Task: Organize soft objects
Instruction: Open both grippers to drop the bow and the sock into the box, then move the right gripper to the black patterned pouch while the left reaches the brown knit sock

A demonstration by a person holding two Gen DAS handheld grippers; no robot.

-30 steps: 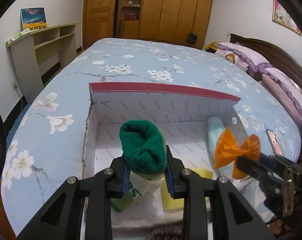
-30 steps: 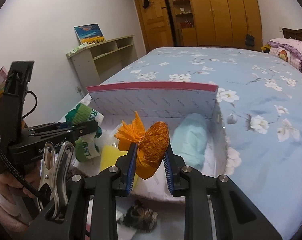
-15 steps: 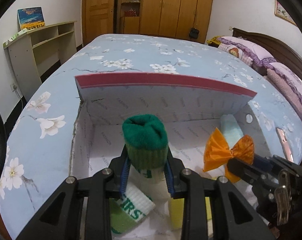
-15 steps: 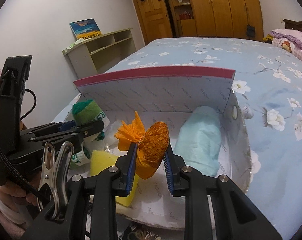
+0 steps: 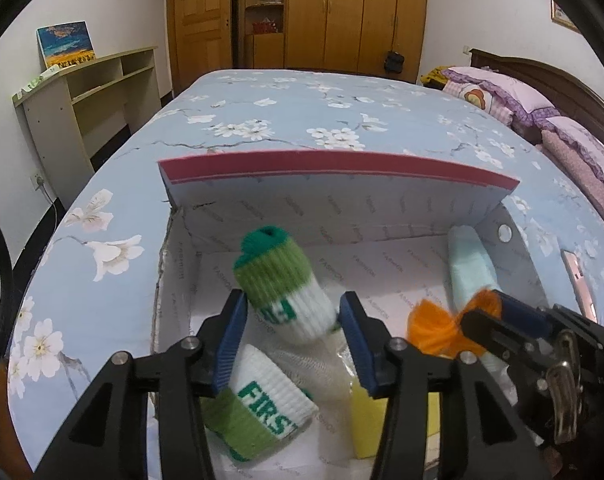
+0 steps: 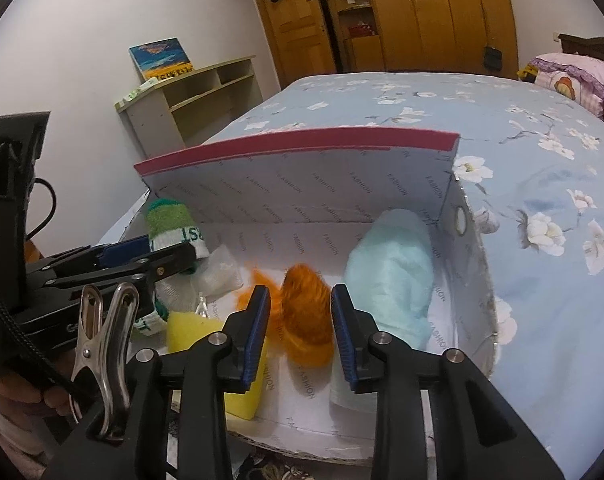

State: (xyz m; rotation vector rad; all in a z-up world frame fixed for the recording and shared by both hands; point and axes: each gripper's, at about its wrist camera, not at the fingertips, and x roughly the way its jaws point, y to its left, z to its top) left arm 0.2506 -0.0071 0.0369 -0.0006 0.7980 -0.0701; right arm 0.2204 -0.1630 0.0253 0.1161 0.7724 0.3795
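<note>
A white cardboard box (image 5: 382,216) with a red-edged lid (image 6: 302,142) lies on the bed. My left gripper (image 5: 293,322) is open inside it, with a green-and-white rolled sock (image 5: 281,280) loose between the jaws, also visible in the right wrist view (image 6: 173,228). A second such sock (image 5: 261,404) lies below. My right gripper (image 6: 299,320) is open, with an orange mesh puff (image 6: 306,312) loose between the jaws, also visible in the left wrist view (image 5: 442,328). A light blue towel roll (image 6: 394,272) lies at the box's right side.
A yellow sponge (image 6: 189,332) and a white mesh piece (image 5: 326,364) lie in the box's near part. A phone (image 5: 578,280) lies on the blue floral bedspread (image 5: 302,120) right of the box. A shelf (image 5: 93,92) stands at the left wall; pillows (image 5: 514,100) lie at the right.
Both grippers have opened inside the box. The sock has tipped over out of the left grip. The orange puff has dropped out of the right grip.
</note>
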